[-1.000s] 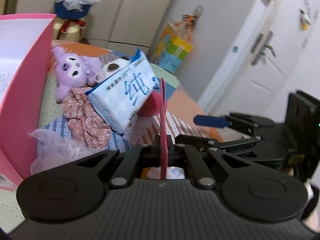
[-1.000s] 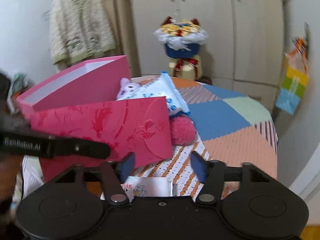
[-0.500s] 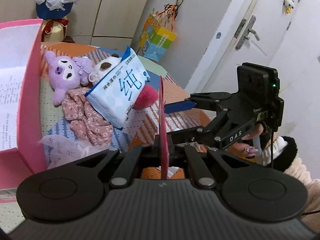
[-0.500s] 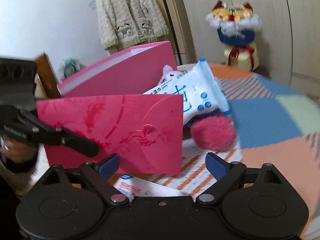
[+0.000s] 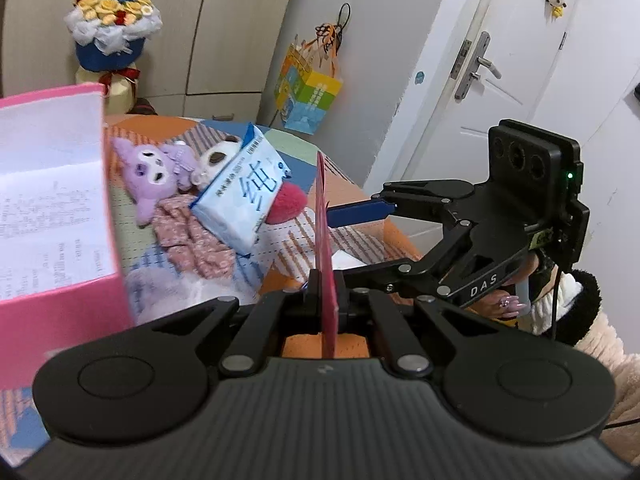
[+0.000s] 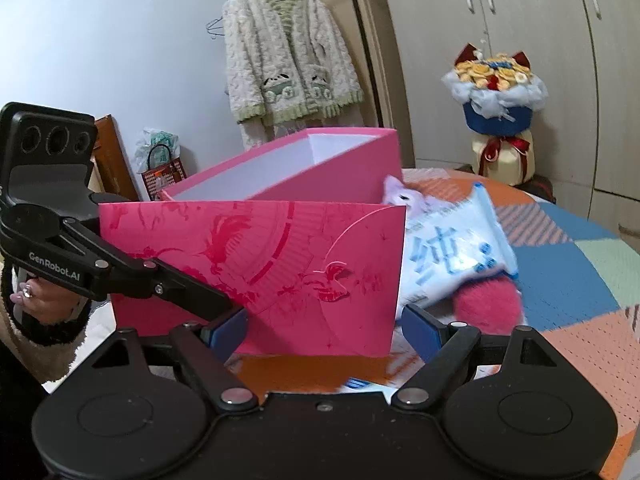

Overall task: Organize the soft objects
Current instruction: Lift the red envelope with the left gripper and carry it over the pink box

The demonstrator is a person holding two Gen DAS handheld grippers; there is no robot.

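Observation:
My left gripper (image 5: 325,296) is shut on a red envelope (image 5: 323,240), held upright and edge-on; in the right wrist view the envelope (image 6: 256,276) shows its full face. My right gripper (image 6: 324,328) is open, its blue pads either side of the envelope's lower edge. On the table lie a purple plush (image 5: 152,176), a panda plush (image 5: 216,156), a blue-white tissue pack (image 5: 244,196), a pink pompom (image 5: 286,204) and a floral cloth (image 5: 196,240). The open pink box (image 5: 60,240) stands at the left.
The round table has a colourful knitted cover (image 6: 580,300). A flower bouquet (image 6: 496,108) stands beyond its far edge. A cardigan (image 6: 280,56) hangs on the wall. A white door (image 5: 500,72) and a gift bag (image 5: 308,92) are at the right.
My right gripper has come closer to the envelope, its jaws now straddling the envelope's lower edge. My left gripper keeps hold of the envelope and has shifted slightly.

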